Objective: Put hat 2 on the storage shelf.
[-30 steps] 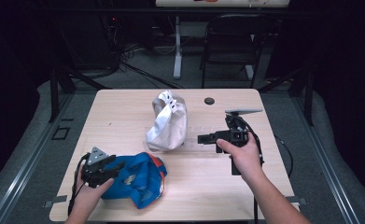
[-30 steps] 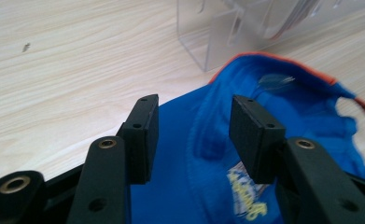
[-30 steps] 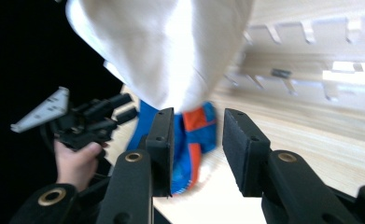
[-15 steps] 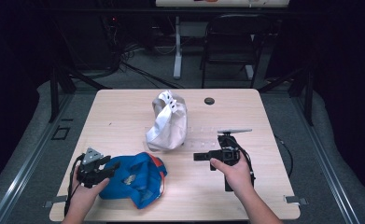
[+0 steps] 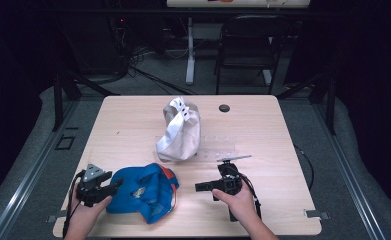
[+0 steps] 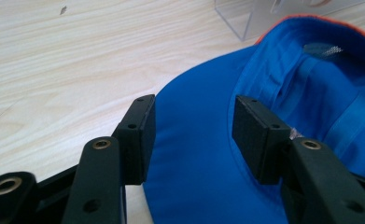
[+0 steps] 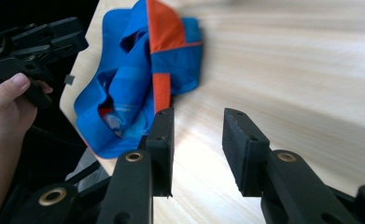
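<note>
Blue cap [image 5: 143, 192]: lies crumpled near the front edge of the table [image 5: 133, 130], left of centre; orange panels show along its crown; brim points toward the left gripper
Left gripper [image 5: 114, 185]: held in the person's left hand [image 5: 85, 212] at the front left of the table; jaws stand apart, one on either side of the cap's brim edge, with the blue cloth in the gap between them; whether the pads touch the cloth cannot be told
Right gripper [image 5: 199, 187]: held in the person's right hand [image 5: 240, 200] at the front right of centre; jaws parted with nothing between them, over bare wood; aimed leftward toward the cap, near it but apart
White cap [image 5: 179, 129]: stands bunched at the middle of the table, behind the blue cap and well apart from both grippers
Clear plastic piece [image 6: 245, 16]: lies on the wood just beyond the blue cap, as the left gripper view shows
Small dark disc [image 5: 224, 108]: rests near the far edge, right of the white cap
</note>
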Motion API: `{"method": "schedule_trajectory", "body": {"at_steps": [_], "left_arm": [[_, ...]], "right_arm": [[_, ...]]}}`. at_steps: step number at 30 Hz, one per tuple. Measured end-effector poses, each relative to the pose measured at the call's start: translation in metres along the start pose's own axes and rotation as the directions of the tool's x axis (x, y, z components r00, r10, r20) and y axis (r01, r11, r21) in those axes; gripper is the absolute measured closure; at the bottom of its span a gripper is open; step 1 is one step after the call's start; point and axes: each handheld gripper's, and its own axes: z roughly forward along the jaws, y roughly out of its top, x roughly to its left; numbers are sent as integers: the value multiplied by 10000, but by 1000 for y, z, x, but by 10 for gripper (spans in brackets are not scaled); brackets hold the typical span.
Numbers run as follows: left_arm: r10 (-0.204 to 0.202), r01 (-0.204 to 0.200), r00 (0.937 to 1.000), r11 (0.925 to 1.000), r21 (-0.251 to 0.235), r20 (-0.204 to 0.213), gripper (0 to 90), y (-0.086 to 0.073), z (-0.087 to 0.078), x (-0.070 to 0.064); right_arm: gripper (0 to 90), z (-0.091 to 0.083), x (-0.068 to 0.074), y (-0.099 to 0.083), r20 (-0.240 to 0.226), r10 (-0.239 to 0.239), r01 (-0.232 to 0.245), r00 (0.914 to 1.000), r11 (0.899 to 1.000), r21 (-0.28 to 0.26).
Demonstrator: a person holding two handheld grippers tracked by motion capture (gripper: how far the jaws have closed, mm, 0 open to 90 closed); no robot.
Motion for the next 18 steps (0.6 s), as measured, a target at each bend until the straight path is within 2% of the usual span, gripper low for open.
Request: {"method": "schedule_trajectory", "body": {"at_steps": [1,2,10,16,18], "left_arm": [[-27,27,10000,10000,17,-25,499,-1,-1,0],[-31,31,10000,10000,70,-73,499,-3,-2,0],[-58,64,9990,9999,143,-446,499,-17,-13,2],[-127,138,9979,9998,167,-635,499,-23,-19,2],[-139,149,9976,9998,145,-682,499,-25,-20,2]], "right_arm": [[647,5,0,-2,-324,48,-50,9995,10000,-70],[647,7,1,-2,-199,-64,67,9998,9999,145],[642,38,5,-5,-858,-86,132,9963,9985,526],[627,60,5,-7,-1066,-86,193,9943,9948,997],[625,66,7,-7,-1099,-161,269,9938,9948,979]]}}
